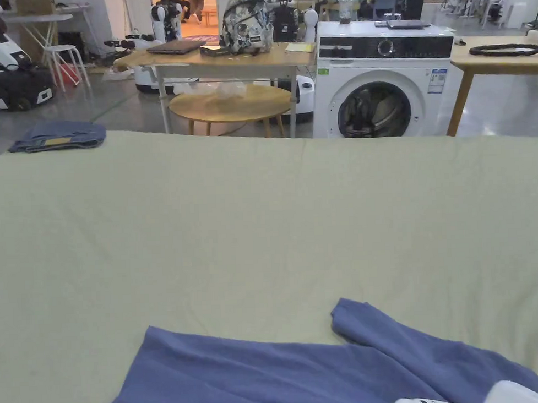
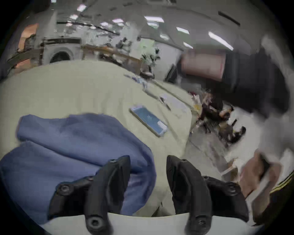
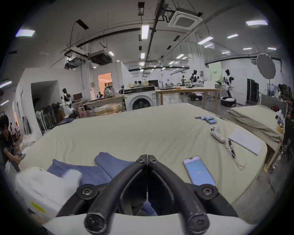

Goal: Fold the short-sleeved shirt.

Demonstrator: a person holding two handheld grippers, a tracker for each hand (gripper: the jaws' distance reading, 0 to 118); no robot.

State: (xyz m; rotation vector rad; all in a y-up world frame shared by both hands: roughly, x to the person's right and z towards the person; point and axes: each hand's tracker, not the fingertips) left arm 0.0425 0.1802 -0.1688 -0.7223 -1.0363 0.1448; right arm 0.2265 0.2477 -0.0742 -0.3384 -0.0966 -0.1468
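A blue short-sleeved shirt [image 1: 301,369] is lying rumpled at the near edge of a cream-covered tabletop [image 1: 263,221]. The left gripper [image 2: 148,160] is hovering over the shirt's right edge, jaws spread, holding nothing. The right gripper [image 3: 147,159] is showing jaws pressed together, seemingly empty. A phone [image 3: 198,171] is lying just right; sweeping cloth could drag it.

1. The head view looks from up high, down and across the bed [image 1: 262,210] to the washer [image 1: 385,79] far off.
2. The left gripper view sits low and close over the shirt [image 2: 71,143], tilted and blurry.
3. The right gripper view sits low near the bed's edge, facing the washer too.
4. All three share the bed, shirt and washer; both gripper views share the phone [image 3: 198,171].
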